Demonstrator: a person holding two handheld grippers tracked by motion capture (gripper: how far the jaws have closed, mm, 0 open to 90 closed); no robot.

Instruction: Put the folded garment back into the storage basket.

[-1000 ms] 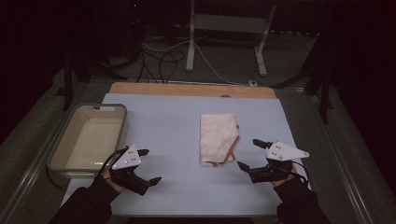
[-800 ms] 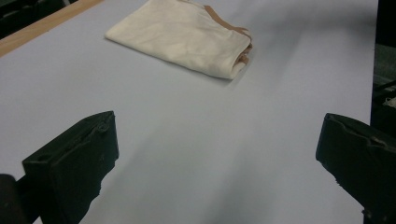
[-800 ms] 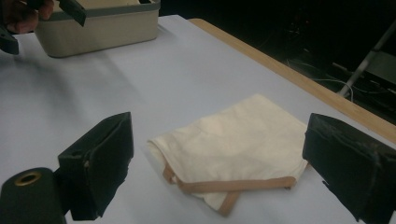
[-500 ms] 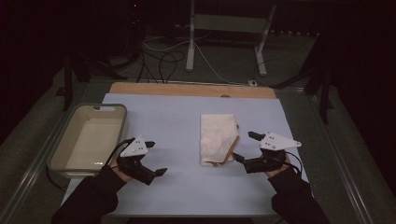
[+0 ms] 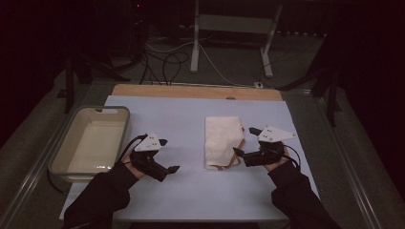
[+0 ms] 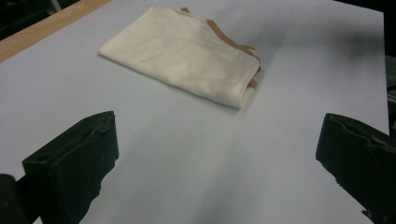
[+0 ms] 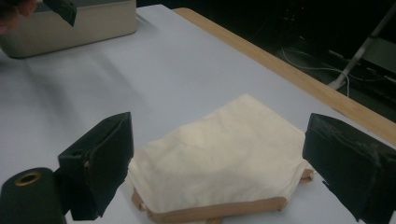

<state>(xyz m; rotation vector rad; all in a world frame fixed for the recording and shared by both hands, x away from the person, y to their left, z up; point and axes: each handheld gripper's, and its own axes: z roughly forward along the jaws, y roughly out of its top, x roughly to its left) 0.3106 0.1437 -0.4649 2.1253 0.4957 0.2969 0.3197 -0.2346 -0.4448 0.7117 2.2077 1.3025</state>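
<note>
A folded cream cloth with a tan-brown trim (image 5: 222, 147) lies flat near the middle of a pale blue surface (image 5: 191, 200), a strip of bare wood (image 5: 191, 91) running along the surface's far edge. A person's two black-sleeved forearms reach in from the near side, each hand holding a black two-jaw gripper topped by a grey three-cornered plate.

The right gripper (image 5: 244, 141) sits just beside the cloth's right edge, its jaws spread wide apart; in the right gripper view the cloth (image 7: 219, 163) lies between and just ahead of the two black jaws, its tan trim showing along the near edge. Whether either jaw touches the fabric cannot be told.

The left gripper (image 5: 168, 155) hovers over bare surface between the cloth and a shallow rectangular translucent bin with a cream interior (image 5: 90, 143), which stands at the surface's left edge. Its jaws are likewise wide apart and hold nothing; in the left gripper view the cloth (image 6: 182, 51) lies farther off, well clear of them.

Beyond the surface, cables (image 5: 162, 62) and a white metal stand (image 5: 234, 28) rest on the dim floor.
</note>
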